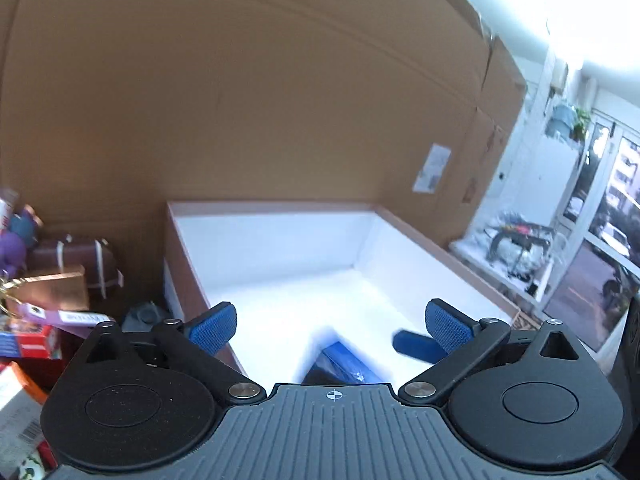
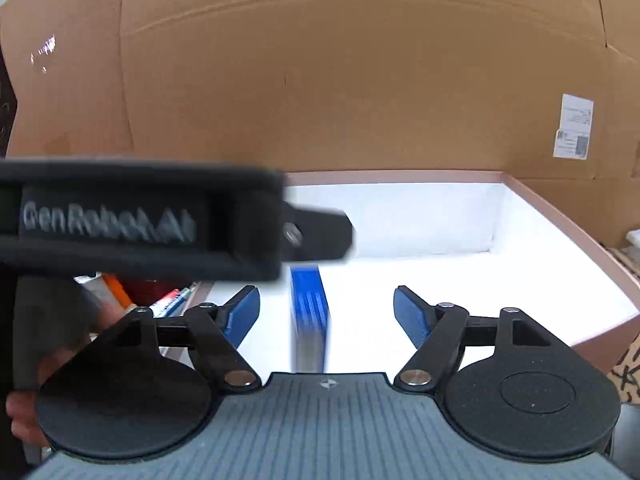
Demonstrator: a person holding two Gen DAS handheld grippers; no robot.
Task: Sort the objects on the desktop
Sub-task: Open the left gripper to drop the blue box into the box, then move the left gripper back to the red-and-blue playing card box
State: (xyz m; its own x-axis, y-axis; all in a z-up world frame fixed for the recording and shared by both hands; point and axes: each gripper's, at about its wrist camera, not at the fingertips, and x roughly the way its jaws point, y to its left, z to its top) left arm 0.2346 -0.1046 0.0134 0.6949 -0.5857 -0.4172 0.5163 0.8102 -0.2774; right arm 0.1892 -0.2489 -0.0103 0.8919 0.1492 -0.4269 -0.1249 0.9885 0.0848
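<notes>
A flat blue packet [image 2: 310,312] stands on edge on the white floor of a pink-rimmed open box [image 2: 560,216]. My right gripper [image 2: 326,316] is open just above it, with the packet in the gap between the fingers and touching neither. In the left wrist view the same blue packet [image 1: 344,364] lies low in the box [image 1: 440,250], partly hidden behind the gripper body. My left gripper [image 1: 330,328] is open and empty over the box's near left part. Its black body [image 2: 140,220] crosses the right view. A blue fingertip [image 1: 412,346] of the right gripper shows at the right.
A tall cardboard wall [image 1: 240,100] backs the box. Left of the box is clutter: a purple tag [image 1: 60,316], a brown ribboned gift box [image 1: 76,264], a red carton [image 1: 32,344], and pens [image 2: 172,300]. A hand [image 2: 20,412] holds the left gripper.
</notes>
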